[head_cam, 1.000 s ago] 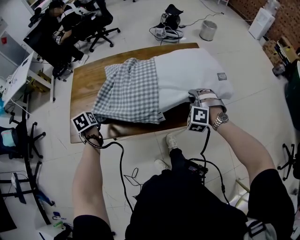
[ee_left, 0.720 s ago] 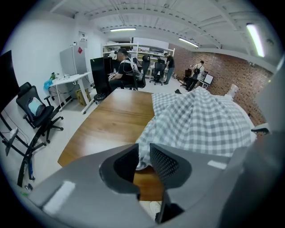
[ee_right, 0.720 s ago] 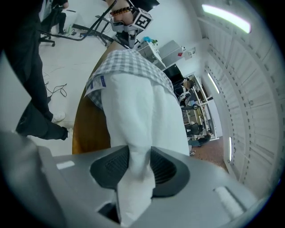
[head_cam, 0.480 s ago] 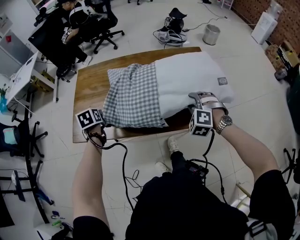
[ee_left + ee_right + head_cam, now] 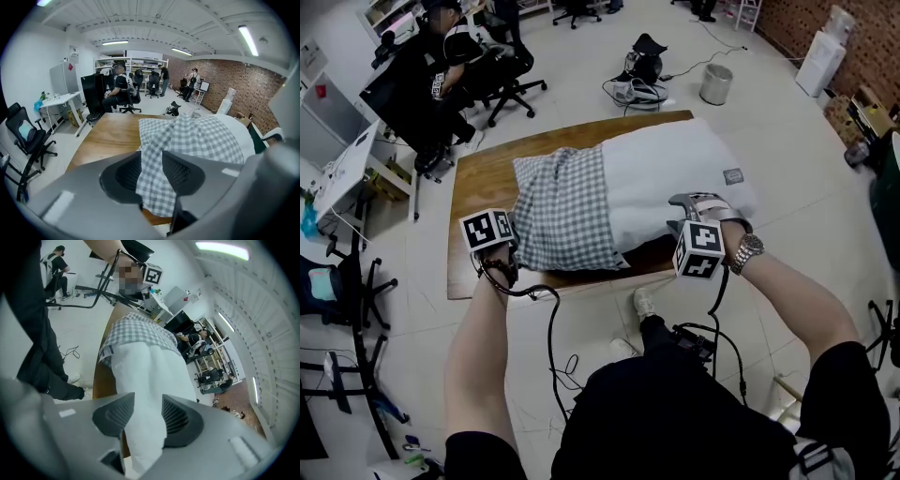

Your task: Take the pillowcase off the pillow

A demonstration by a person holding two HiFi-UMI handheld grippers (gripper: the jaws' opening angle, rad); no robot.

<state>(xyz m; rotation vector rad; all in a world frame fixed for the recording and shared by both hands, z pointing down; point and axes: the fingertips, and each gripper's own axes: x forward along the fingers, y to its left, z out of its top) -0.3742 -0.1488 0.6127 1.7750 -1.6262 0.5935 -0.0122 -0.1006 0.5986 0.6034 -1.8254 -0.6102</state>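
Note:
A white pillow point(image 5: 675, 173) lies on the wooden table point(image 5: 483, 173), its left half inside a grey-checked pillowcase point(image 5: 562, 206). My left gripper point(image 5: 514, 251) is at the case's near left corner. In the left gripper view its jaws point(image 5: 152, 171) are opening, and a fold of the checked pillowcase point(image 5: 197, 138) hangs loose between the pads. My right gripper point(image 5: 680, 217) is at the pillow's bare near edge. Its jaws point(image 5: 149, 416) stand apart with the white pillow point(image 5: 150, 376) bulging between them; the pillowcase point(image 5: 136, 331) starts further along.
A person sits on an office chair point(image 5: 502, 70) behind the table at the far left. A bin point(image 5: 715, 82) and a bag with cables point(image 5: 639, 66) lie on the floor beyond. A desk point(image 5: 347, 164) and a chair point(image 5: 342, 277) stand left. My shoe point(image 5: 642, 302) is under the near edge.
The left gripper has moved forward and right, bunching the checked corner inward. Both grippers have stayed at the pillow's near side, and the right one has barely shifted.

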